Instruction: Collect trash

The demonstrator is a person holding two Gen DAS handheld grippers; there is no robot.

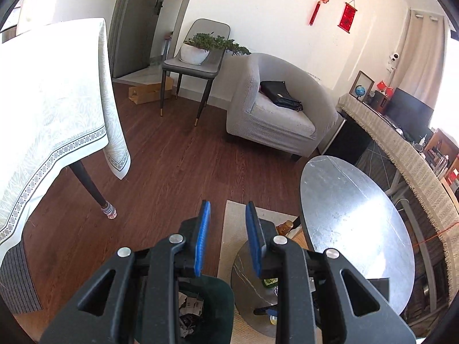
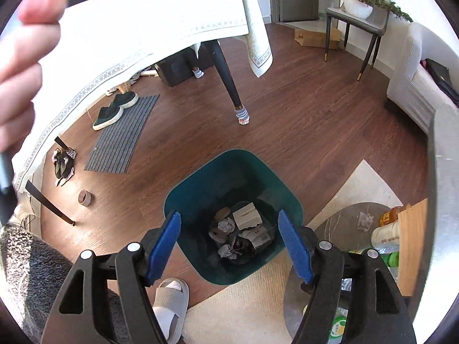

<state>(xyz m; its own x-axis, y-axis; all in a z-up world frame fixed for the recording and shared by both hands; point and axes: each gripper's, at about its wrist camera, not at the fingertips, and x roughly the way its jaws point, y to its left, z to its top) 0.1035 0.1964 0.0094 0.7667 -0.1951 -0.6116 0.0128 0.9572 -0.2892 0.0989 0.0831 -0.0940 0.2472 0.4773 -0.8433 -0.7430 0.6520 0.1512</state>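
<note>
The right tool [image 2: 229,246] hangs above the bin [image 2: 183,189], its blue pads spread wide with nothing between them. The bin, dark green with rounded corners, stands on the wood floor at the edge of a pale rug [image 2: 252,309]. Inside it lie crumpled paper [image 2: 226,225], a torn beige box [image 2: 247,216] and dark scraps, all straight ahead of and below the spread pads.

The left tool [image 1: 227,238] has its pads parted by a moderate gap and holds nothing. The bin [image 1: 221,309] shows below its left pad, mostly hidden by the tool's frame, with paper scraps visible inside.

To the right of the bin a low round marble tabletop [image 2: 344,218] carries a small crumpled wrapper [image 2: 364,220] and several bottles [image 2: 384,236], beside the right pad. A larger oval tabletop [image 1: 358,223] stands higher, just beyond it.

A cardboard tape core [image 2: 85,197] lies on the floor, well to the left of the bin. A slippered foot [image 2: 170,301] is beside the bin's near edge.
</note>
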